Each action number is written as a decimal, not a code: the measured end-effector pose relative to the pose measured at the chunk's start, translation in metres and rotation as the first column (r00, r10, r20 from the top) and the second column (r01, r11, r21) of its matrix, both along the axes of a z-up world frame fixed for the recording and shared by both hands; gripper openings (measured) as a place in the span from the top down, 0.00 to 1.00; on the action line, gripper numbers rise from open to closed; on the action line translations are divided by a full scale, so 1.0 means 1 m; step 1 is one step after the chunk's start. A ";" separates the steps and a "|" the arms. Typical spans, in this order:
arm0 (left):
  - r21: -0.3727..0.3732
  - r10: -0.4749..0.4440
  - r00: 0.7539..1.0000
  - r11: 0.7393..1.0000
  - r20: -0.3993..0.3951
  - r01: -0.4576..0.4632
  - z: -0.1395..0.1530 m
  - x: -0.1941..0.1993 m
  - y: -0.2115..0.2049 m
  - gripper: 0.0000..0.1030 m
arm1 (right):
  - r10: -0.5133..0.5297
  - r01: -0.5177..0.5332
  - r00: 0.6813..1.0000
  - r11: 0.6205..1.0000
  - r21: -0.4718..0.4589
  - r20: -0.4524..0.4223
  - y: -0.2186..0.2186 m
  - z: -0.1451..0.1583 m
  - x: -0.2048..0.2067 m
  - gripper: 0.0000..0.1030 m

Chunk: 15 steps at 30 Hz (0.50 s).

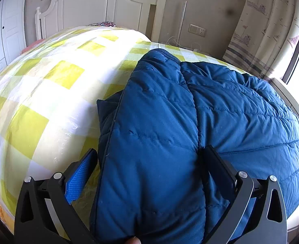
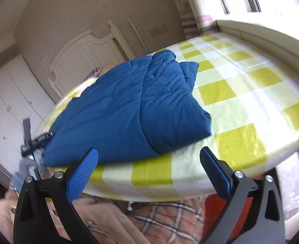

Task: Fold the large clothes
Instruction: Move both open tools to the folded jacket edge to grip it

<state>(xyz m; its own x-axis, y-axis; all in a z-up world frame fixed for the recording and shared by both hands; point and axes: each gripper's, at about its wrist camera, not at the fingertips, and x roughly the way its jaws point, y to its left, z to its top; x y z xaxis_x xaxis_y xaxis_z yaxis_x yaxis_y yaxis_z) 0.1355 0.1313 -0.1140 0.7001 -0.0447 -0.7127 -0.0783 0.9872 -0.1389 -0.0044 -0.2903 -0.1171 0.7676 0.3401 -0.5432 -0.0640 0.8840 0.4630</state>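
Jacket count: one blue quilted padded jacket (image 2: 129,109), partly folded, one flap doubled over the body.
Jacket place: on the table covered by a yellow-and-white checked plastic cloth (image 2: 241,93); in the right wrist view it fills the centre out toward 9 o'clock, its near edge close to the table's near rim.
Jacket axis: in the left wrist view the long axis runs from 6 o'clock up toward 12 o'clock, a stitched seam along it — the ribbed end (image 1: 161,52) points to the far side of the table.
Left gripper (image 1: 149,154): one; its two fingers stand wide apart on either side of a thick fold of the jacket, the blue textured pad (image 1: 80,177) at 7 o'clock clear of the cloth; whether the 5 o'clock finger presses the fabric I cannot tell.
Right gripper (image 2: 149,158): one; fingers spread wide, nothing between them, hanging just off the table's near rim.
Surroundings: one white headboard (image 1: 92,6) at 12 o'clock, one patterned curtain (image 1: 267,26) at 2 o'clock, white wardrobe doors (image 2: 11,105) at 9 o'clock.
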 end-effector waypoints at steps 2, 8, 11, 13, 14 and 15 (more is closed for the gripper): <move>-0.010 -0.002 1.000 1.000 -0.002 0.002 0.000 0.000 0.001 0.04 | -0.014 0.014 0.999 1.000 0.018 -0.031 0.001 -0.005 0.009 0.04; -0.036 -0.007 1.000 0.999 -0.006 0.007 -0.002 0.002 0.005 0.04 | -0.049 0.053 0.997 0.996 0.067 -0.061 0.009 -0.010 0.033 0.03; -0.056 -0.012 1.000 0.998 -0.011 0.011 -0.003 0.003 0.007 0.04 | -0.083 0.093 0.993 0.989 0.117 -0.085 0.013 -0.010 0.050 0.03; -0.062 -0.013 1.000 0.998 -0.011 0.013 -0.004 0.004 0.007 0.04 | -0.126 0.140 0.988 0.976 0.165 -0.091 0.013 -0.010 0.066 0.02; -0.062 -0.013 1.000 0.998 -0.011 0.012 -0.004 0.003 0.007 0.04 | -0.150 0.166 0.984 0.969 0.184 -0.096 0.013 -0.010 0.072 0.02; -0.062 -0.013 1.000 0.998 -0.011 0.013 -0.005 0.003 0.006 0.04 | -0.171 0.190 0.979 0.962 0.197 -0.106 0.015 -0.009 0.082 0.02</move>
<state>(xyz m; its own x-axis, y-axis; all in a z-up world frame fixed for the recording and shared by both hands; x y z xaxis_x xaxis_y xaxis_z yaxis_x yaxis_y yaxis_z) 0.1385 0.1377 -0.1186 0.6913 -0.0981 -0.7159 -0.0675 0.9777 -0.1991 0.0773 -0.2757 -0.1262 0.7793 0.3112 -0.5440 0.1367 0.7628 0.6321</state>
